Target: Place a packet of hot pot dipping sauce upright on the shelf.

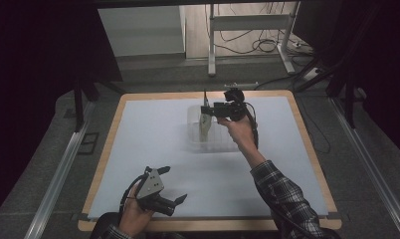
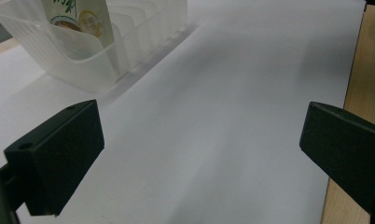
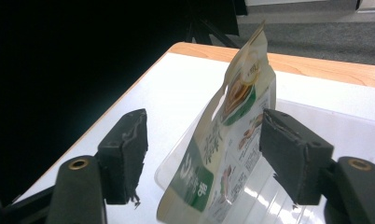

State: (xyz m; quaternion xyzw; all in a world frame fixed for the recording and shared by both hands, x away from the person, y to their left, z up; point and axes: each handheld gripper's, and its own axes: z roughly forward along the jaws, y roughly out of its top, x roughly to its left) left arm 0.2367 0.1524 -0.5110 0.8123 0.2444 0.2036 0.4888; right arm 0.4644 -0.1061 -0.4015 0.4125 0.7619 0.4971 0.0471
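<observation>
1. Right claw (image 3: 202, 154) is spread, its jaws standing either side of the snack pouch (image 3: 225, 154) without pressing on it. The near jaw sits very close to the pouch face; whether it grazes the film cannot be judged from this angle.
2. The pouch stands tilted in the clear slotted bin (image 1: 208, 130) at the far middle of the counter (image 1: 153, 149), its top edge leaning above the bin wall.
3. Left claw (image 1: 174, 185) is spread and idle near the front edge of the counter, well apart from the bin, with nothing between its jaws.
4. Judgement: the step in hand is releasing the pouch into its slot.
5. To do it well: keep the jaws wide, draw the right claw straight up and back along the pouch's plane, and avoid snagging the top seal, which could tip the pouch out of its divider.
</observation>
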